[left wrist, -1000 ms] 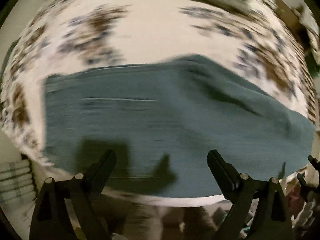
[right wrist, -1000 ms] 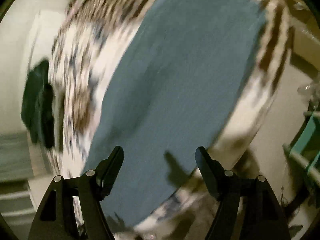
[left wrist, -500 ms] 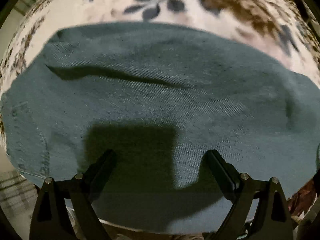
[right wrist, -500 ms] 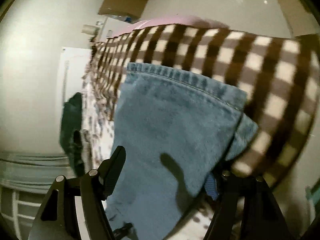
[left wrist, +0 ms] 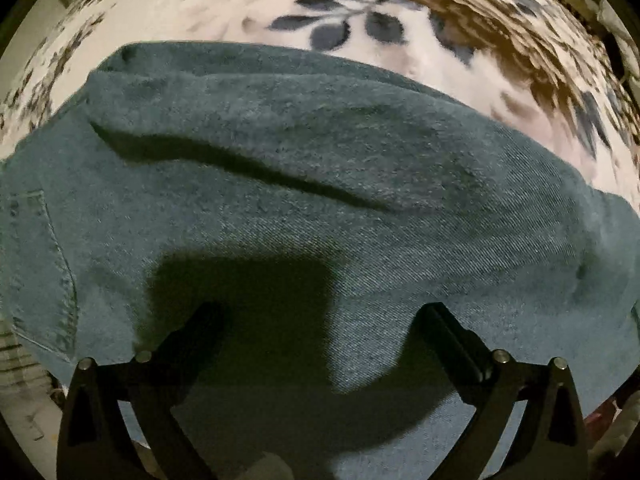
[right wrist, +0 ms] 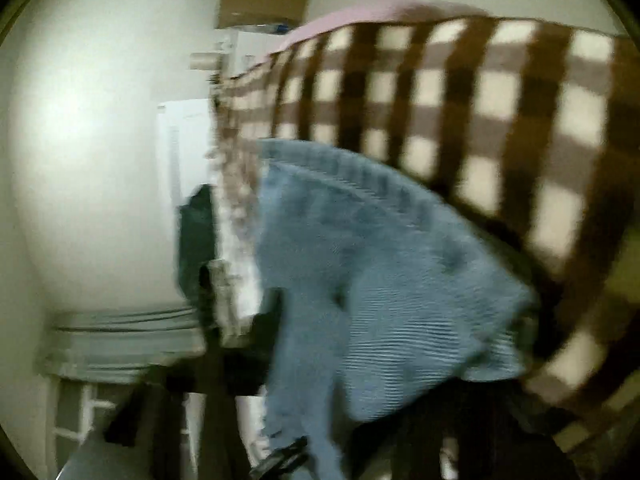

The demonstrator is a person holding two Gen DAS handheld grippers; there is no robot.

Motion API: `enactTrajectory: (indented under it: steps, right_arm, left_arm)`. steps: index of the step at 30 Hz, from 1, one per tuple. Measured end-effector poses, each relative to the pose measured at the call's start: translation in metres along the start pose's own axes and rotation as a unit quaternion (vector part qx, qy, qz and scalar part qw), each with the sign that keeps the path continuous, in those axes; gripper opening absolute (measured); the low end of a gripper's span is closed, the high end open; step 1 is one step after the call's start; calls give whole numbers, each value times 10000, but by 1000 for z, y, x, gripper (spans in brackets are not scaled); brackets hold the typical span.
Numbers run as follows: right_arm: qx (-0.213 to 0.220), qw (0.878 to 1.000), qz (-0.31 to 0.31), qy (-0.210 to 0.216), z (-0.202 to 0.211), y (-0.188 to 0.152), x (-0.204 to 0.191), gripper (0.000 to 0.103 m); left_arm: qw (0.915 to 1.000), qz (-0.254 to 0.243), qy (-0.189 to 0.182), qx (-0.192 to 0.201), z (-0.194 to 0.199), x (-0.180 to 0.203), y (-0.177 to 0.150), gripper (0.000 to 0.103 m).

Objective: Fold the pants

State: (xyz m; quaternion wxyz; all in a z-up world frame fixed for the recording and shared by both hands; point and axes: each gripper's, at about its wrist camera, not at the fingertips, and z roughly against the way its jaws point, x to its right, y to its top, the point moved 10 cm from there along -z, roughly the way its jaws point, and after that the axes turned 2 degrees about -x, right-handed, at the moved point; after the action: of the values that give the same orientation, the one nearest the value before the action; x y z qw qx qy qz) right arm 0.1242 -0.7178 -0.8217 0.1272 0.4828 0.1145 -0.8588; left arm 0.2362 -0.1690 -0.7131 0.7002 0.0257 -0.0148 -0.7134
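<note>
While a floral bedspread (left wrist: 360, 8) fills the far ground of the left wrist view and a brown-and-cream checked blanket (right wrist: 500, 112) covers the bed in the right, the pants (left wrist: 320, 200), blue denim, lie spread across both covers. In the left view the cloth runs from edge to edge, with a long shadowed ridge (left wrist: 240, 168) crossing it where one layer seems to sit on another, and a stitched pocket (left wrist: 44, 272) at the far left. The left gripper (left wrist: 320, 320) hovers just above the denim, jaws spread wide with nothing between them, its shadow falling on the fabric below. In the blurred right view a hemmed end of the pants (right wrist: 380, 280) appears lifted and bunched toward the camera, well forward of the checked blanket. The right gripper (right wrist: 400, 420) reads only as dark smears at the bottom; whether it pinches that cloth or stands open cannot be told.

The step in hand looks to be carrying one end of the pants over to make a fold. To do it well, the lifted end should travel low and level so the layers do not slide, while the left gripper presses or pins the flat denim near the intended crease. The ridge wants smoothing before the fold lands, or it will set as a wrinkle.
</note>
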Motion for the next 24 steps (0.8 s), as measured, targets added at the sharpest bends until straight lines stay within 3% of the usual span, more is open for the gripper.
enactTrajectory:
  steps: [1,4,12,16,22,24]
  right_arm:
    - [45,9996,75,-261,1,0,4,4]
    - [155,9984,231,-495,9,-5,-5,4]
    - [319,9923,889,-802,19,-32,-76,4]
    - [233,9870,1342,-854,6,-66,-124,4]
    - [-107,9752,2073,-769,-37,-147,-196,4]
    - [-226,9774,1974,-723,-51,-168,-203,4]
  left_arm:
    - [9999,-71,148,6,4,2,-4,103]
    - [9981,-202,580,25,18,3,-6,103]
    - [9993,-119,332,138,60,9,-18,103]
    - [9998,79,189,56,81,-23,-3,103]
    - [9990,324,272,122,105,-89,1,103]
    - [9987,404,300,82,108,-109,-2,103]
